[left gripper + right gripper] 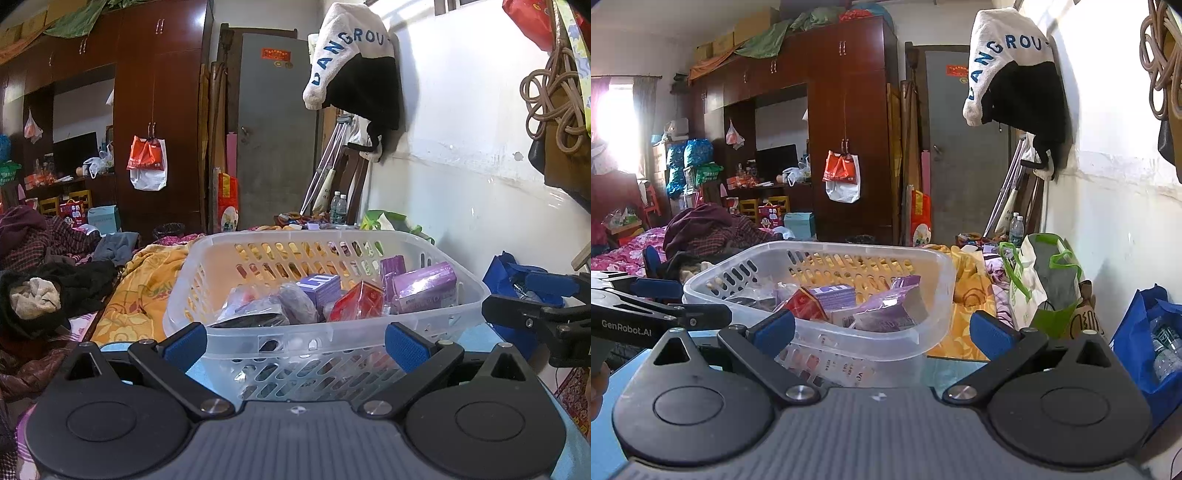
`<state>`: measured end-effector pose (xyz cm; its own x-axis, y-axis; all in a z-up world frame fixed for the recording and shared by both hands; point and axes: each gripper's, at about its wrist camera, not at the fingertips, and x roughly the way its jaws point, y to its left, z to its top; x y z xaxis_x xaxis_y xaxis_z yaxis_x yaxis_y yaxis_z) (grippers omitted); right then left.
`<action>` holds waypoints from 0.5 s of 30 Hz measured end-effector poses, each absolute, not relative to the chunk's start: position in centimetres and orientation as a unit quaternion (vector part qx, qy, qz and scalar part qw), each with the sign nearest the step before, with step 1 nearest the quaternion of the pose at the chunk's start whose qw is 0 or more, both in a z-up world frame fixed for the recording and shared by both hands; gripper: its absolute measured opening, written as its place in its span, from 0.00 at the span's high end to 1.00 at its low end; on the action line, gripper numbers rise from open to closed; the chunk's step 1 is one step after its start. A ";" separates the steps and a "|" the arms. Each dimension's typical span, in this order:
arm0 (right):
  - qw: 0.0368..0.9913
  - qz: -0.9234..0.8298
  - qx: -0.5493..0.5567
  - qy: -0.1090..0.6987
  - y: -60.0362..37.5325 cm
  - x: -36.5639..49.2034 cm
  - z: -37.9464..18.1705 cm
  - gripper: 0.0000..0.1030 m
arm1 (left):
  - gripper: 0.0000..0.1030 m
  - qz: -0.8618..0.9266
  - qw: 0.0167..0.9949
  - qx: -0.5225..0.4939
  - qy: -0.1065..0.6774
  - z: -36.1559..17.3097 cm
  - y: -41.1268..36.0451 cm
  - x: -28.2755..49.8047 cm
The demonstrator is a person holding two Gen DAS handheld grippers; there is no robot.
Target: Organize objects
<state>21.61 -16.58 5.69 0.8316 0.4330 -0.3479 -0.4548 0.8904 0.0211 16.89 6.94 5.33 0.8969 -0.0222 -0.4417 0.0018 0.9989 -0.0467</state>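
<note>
Left wrist view puts us low on the pale blue table (491, 332), with the clear slotted basket (469, 291) at twelve o'clock, its near rim just past our left gripper (295, 345), whose jaws are spread wide and hold nothing. Purple boxes (424, 284), a red packet (358, 301) and dark wrapped items fill the basket. At three o'clock our right gripper (532, 295) hangs beside the basket's corner, in front of a blue bag (498, 273). From the right wrist view, our right gripper (882, 330) is also wide apart and empty, its left finger (774, 328) overlapping the basket (934, 291). Open table lies at twelve to one o'clock before the yellow blanket (960, 317); the wall (1115, 221) closes off three o'clock.
</note>
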 end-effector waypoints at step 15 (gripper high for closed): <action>0.956 0.233 -0.032 0.174 -16.6 21.6 5.7 0.00 | 0.00 -0.007 0.974 -0.021 0.226 5.4 6.7 16.9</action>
<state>21.60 -16.63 5.66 0.8314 0.4335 -0.3476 -0.4560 0.8898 0.0189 16.86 6.68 5.35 0.8980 -0.0233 -0.4394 0.0039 0.9990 -0.0450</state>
